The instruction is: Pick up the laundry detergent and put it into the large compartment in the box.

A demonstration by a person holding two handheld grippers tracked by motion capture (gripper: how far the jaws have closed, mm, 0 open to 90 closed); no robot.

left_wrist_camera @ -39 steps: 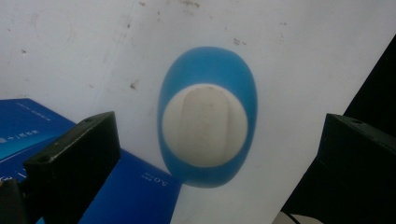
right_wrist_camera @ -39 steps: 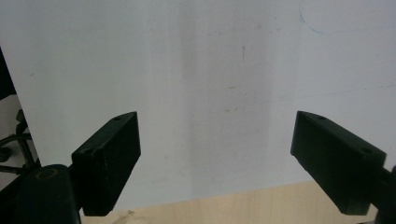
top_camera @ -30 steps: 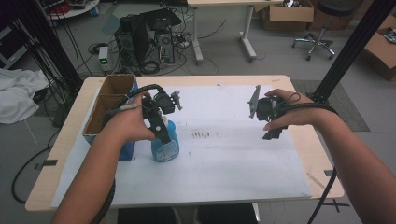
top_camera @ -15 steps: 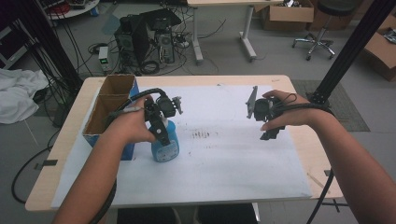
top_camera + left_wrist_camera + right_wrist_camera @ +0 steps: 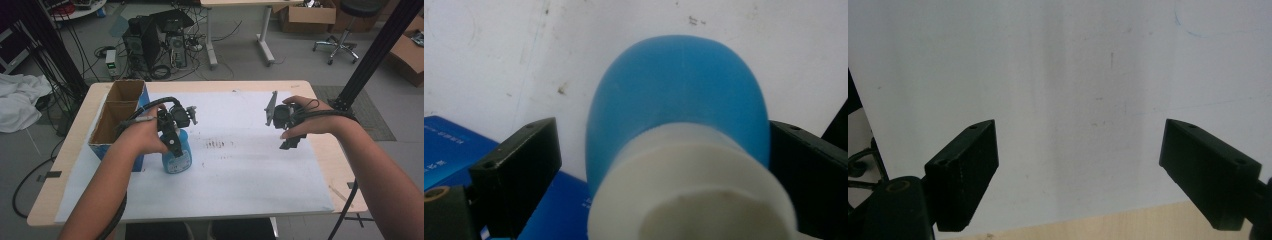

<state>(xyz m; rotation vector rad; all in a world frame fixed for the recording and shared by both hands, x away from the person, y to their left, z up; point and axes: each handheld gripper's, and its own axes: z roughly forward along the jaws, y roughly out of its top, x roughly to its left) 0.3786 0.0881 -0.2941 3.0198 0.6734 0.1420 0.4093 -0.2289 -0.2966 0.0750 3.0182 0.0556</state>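
A blue plastic bottle [image 5: 178, 156] with a white collar stands upright on the white sheet, left of centre. My left gripper [image 5: 173, 144] hangs over its top, pointing down. In the left gripper view the bottle [image 5: 679, 100] sits between the open jaws of the left gripper [image 5: 664, 165]; the left jaw stands clear of it and the right jaw is at its edge. My right gripper [image 5: 291, 139] is held above the right part of the sheet. In its own view the right gripper [image 5: 1080, 170] is open with nothing between the jaws.
An open cardboard box [image 5: 118, 116] with blue sides stands at the table's left edge, just beside the bottle. A white paper sheet [image 5: 250, 180] covers most of the wooden table [image 5: 330, 150]. Dark smudges [image 5: 218, 145] mark the sheet's middle.
Hardly anything differs. The right hand has shifted very slightly; the left gripper stays over the bottle, which has not moved.
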